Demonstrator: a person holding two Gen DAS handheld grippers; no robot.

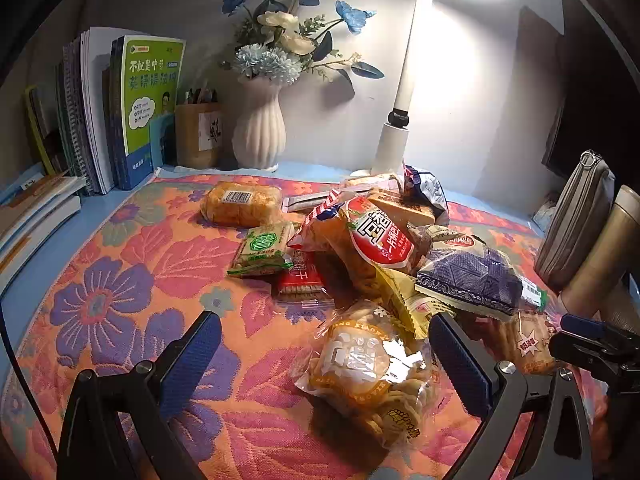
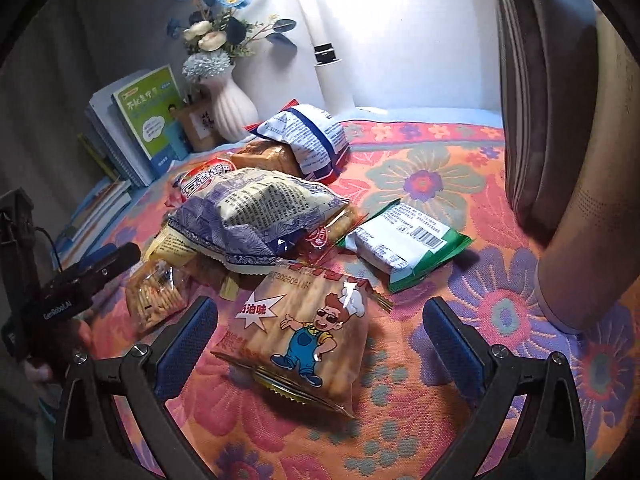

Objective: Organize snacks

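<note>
Floral cloth (image 1: pixel 120 280); left hand-held gripper (image 1: pixel 324 352) agape around clear bag (image 1: pixel 360 376); right hand-held gripper (image 2: pixel 320 332) agape around cartoon-chef bag (image 2: pixel 308 332)

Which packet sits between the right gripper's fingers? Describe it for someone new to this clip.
On the flowered cloth, find the snack heap before the white vase. Nearest its front edge lies a clear biscuit packet, alone in showing a cartoon chef in blue overalls.
</note>
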